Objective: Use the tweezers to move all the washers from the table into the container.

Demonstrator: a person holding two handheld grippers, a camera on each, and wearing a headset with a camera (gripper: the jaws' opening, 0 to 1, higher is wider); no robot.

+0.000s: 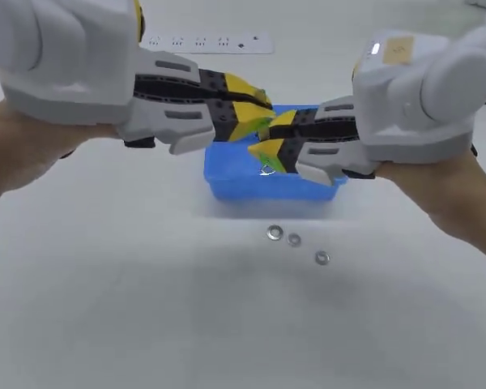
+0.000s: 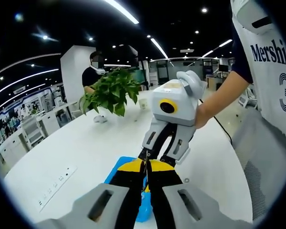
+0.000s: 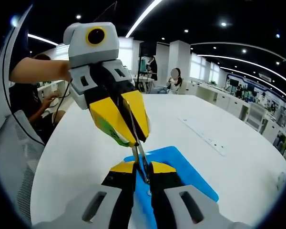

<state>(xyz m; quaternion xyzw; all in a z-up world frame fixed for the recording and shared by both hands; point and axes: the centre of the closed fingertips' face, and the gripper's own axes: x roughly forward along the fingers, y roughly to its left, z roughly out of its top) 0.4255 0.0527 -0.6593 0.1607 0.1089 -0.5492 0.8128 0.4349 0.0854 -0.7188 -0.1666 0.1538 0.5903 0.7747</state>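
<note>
Thin bright-metal tweezers (image 3: 139, 157) are being gripped from both ends. The left claw (image 1: 263, 113) and the right claw (image 1: 265, 151), each yellow-and-black at the tip with a white plastic housing, are being pressed closed on them. The claws are being held above a rectangular blue plastic container (image 1: 227, 182). Three small, flat, silvery ring-shaped washers (image 1: 294, 239) are lying on the smooth white tabletop (image 1: 146, 308), just in front of the container. "Mershie" and a "3" are being shown on a person's white jersey (image 2: 271, 62).
</note>
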